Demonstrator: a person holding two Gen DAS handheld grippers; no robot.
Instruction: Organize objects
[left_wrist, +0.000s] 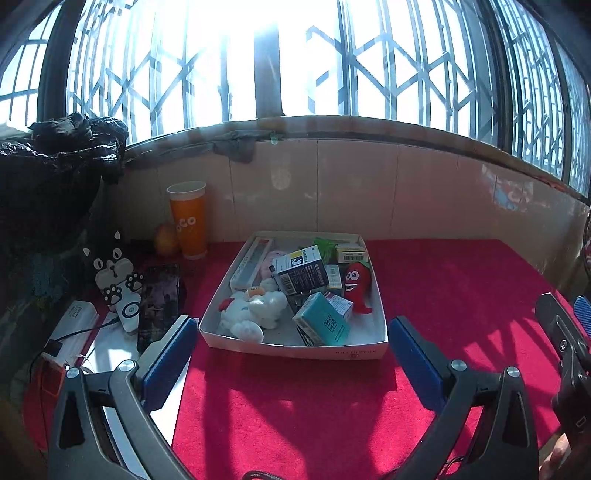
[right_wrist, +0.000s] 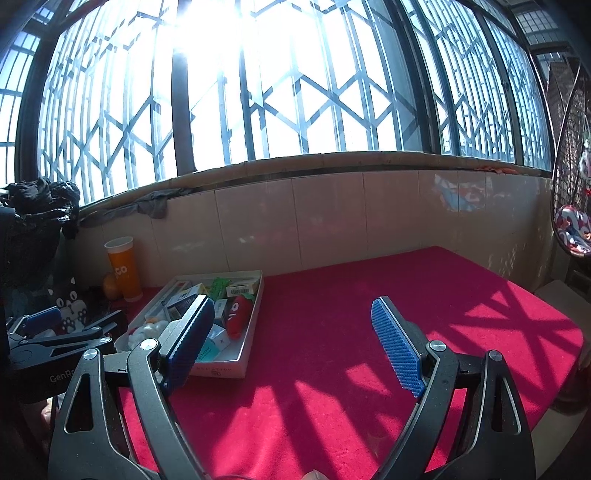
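A shallow white box (left_wrist: 295, 350) (right_wrist: 248, 332) sits on the red cloth (left_wrist: 443, 295) (right_wrist: 351, 314), filled with several small items: a red chili toy (left_wrist: 357, 284) (right_wrist: 238, 312), a white plush (left_wrist: 255, 310), a teal carton (left_wrist: 322, 325) and a dark carton (left_wrist: 301, 271). My left gripper (left_wrist: 291, 363) hovers just in front of the box's near wall, jaws wide open and empty. My right gripper (right_wrist: 293, 345) is open too, with nothing between its blue pads (right_wrist: 397, 347), over bare cloth to the right of the box.
An orange paper cup (left_wrist: 189, 221) (right_wrist: 123, 267) and a small orange fruit (left_wrist: 165, 240) stand by the tiled wall. A cat-shaped stand (left_wrist: 116, 284), a dark book (left_wrist: 160, 301) and cabled gadgets crowd the left. A black bag (left_wrist: 55, 166) sits far left. The other gripper (left_wrist: 569, 339) shows at the right edge.
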